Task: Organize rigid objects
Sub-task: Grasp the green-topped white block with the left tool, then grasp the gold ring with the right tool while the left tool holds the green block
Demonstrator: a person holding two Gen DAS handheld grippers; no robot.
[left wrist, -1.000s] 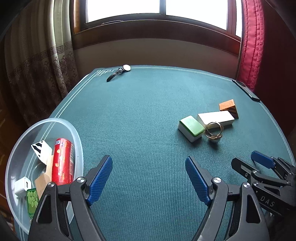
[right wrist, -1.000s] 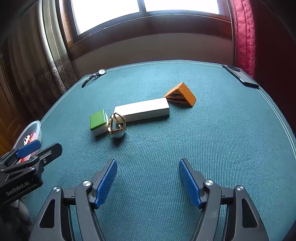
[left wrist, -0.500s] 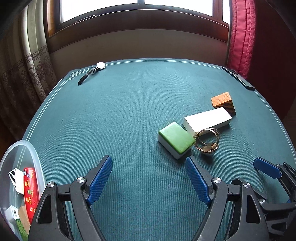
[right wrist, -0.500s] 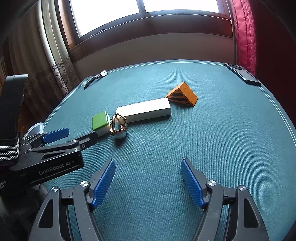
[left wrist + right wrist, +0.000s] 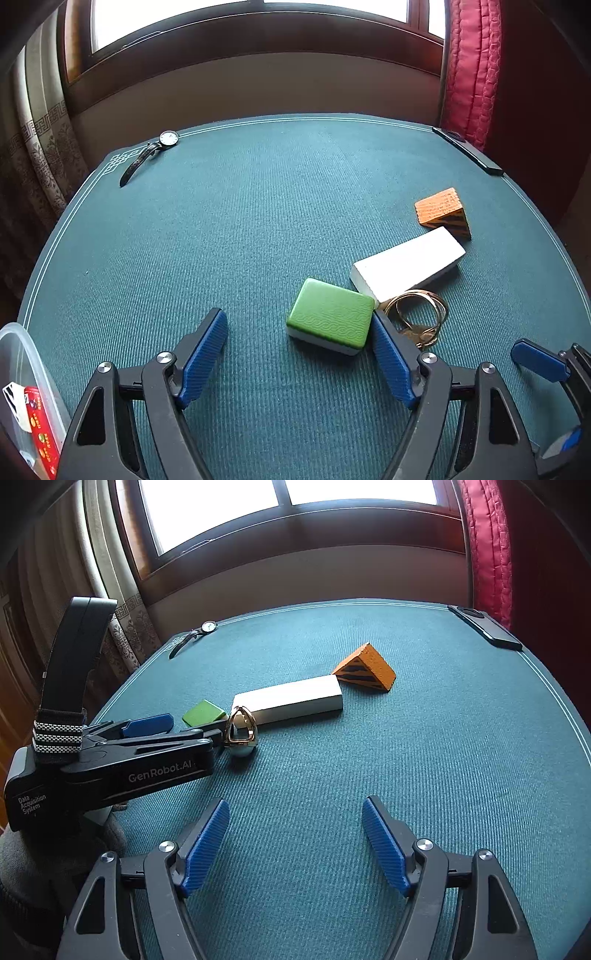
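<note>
Colours on the teal felt table (image 5: 240,221)
Green wave-embossed tile (image 5: 330,319), plain white block (image 5: 406,264), orange wedge (image 5: 441,212) with black-striped side, gold ring puzzle (image 5: 419,314), blue ribbed gripper pads (image 5: 203,356)

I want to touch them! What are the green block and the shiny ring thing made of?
The green block looks like smooth hard plastic: glossy wavy-patterned top over a white base. The ring puzzle looks like polished metal: gold loops and a mirror-like silver ball.
</note>
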